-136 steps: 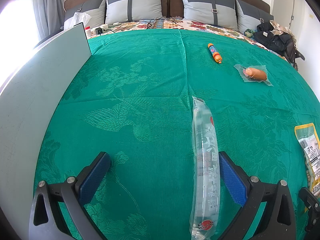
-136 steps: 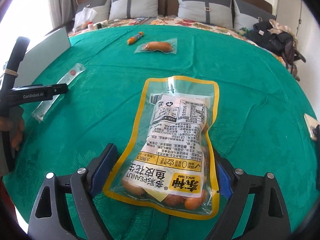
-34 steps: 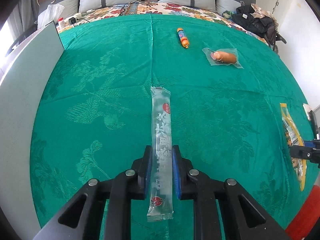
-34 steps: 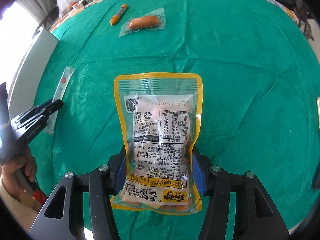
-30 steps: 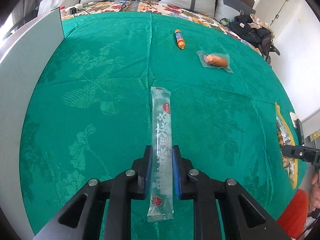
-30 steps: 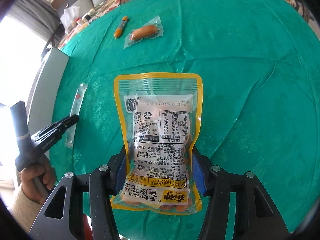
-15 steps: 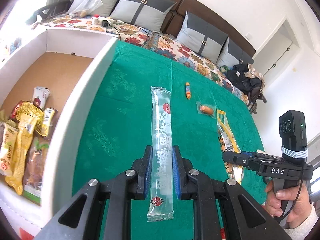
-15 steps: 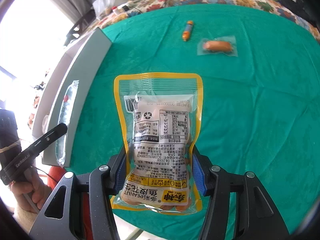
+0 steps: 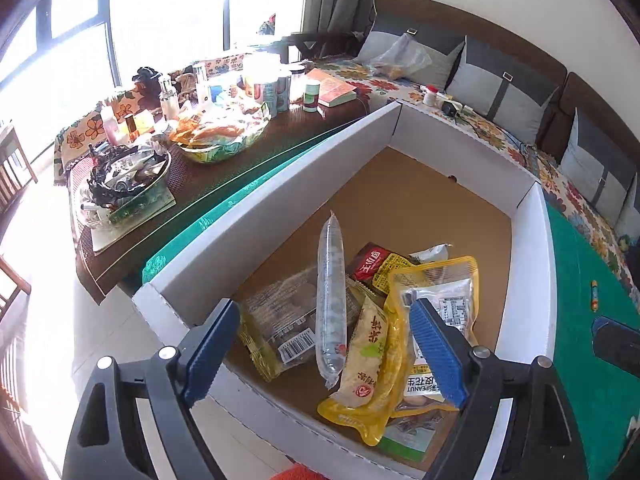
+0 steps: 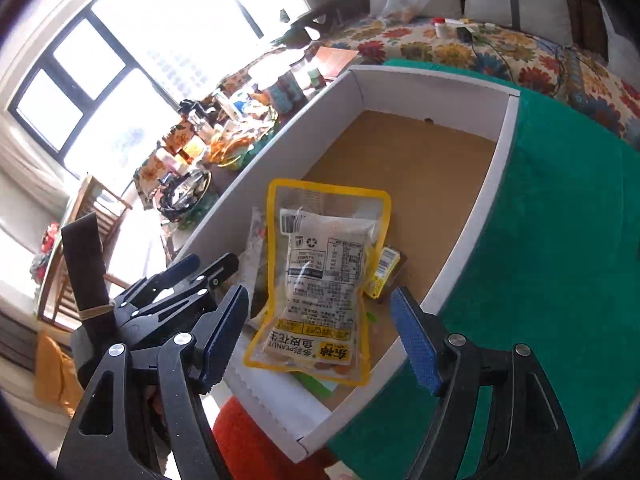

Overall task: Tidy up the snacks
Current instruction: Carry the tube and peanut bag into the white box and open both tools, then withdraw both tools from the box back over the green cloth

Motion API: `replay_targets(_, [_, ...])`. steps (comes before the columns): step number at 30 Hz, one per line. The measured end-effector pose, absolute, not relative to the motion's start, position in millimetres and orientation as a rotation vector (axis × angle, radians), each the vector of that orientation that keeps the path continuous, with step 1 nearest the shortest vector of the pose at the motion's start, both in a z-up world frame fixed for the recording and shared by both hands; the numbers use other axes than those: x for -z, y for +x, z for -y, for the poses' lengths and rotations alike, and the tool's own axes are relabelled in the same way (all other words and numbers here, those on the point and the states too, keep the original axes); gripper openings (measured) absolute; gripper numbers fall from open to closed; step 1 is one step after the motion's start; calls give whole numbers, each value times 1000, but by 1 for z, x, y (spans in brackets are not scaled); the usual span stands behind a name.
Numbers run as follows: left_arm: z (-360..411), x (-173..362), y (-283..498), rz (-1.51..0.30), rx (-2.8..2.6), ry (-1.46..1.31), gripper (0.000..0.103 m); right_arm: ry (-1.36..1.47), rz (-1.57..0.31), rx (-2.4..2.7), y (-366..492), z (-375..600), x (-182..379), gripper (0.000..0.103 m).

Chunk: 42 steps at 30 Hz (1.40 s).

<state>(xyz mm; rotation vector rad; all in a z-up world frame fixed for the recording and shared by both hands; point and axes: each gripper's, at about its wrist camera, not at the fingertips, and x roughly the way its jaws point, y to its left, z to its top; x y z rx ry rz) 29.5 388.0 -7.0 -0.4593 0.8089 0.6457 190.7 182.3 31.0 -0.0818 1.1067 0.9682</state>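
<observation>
My left gripper (image 9: 324, 308) hangs over a white cardboard box (image 9: 280, 184) and its jaws are opening. The long clear packet (image 9: 331, 300) shows between the blue pads, touched by neither, and lies across other snack packets in the box. My right gripper (image 10: 318, 294) is also over the box (image 10: 460, 248), with its jaws opening. The yellow-edged peanut pouch (image 10: 324, 280) is free of its pads and rests on the pile; it lies beside the clear packet in the left wrist view (image 9: 440, 300). The left gripper (image 10: 208, 266) shows at the left of the right wrist view.
The box holds several packets, among them a red one (image 9: 372, 264) and a yellow one (image 9: 368, 352); its far half shows bare brown floor. A side table (image 9: 192, 176) crowded with bottles and bowls stands beyond it. The green cloth (image 9: 580, 280) bears a small orange sausage (image 9: 594, 295).
Both grippers have swung from the green cloth to above the box and have opened. The clear packet and the peanut pouch have left the pads and are now in the box.
</observation>
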Motion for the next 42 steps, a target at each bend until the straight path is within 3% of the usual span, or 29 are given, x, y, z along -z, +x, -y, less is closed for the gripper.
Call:
replay_targets(7, [-353,5,32,-751,-584,-500,87,-53,-966,-811,213,-76,-4,79])
replay_targets(12, [-266,-25,67,-710,-414,-401,89,-151,-948,-523,238,49,48,81])
replay_targets(15, [-205,-35,92,-703,-285,-337,100,-191,-966,-378,241,124,75,81])
replay_targets(21, [-82,0,153,-821,-62,-198,102,-159,-945,-189,240,232,94,81])
replay_targets(29, [10,89,223,-991,-2,-106,102,-95,-899,-108,246,278,101,81])
replay_targets(42, [25,126,255,-963,-74,-57,103,-42,-940,-106,270,289,118,81])
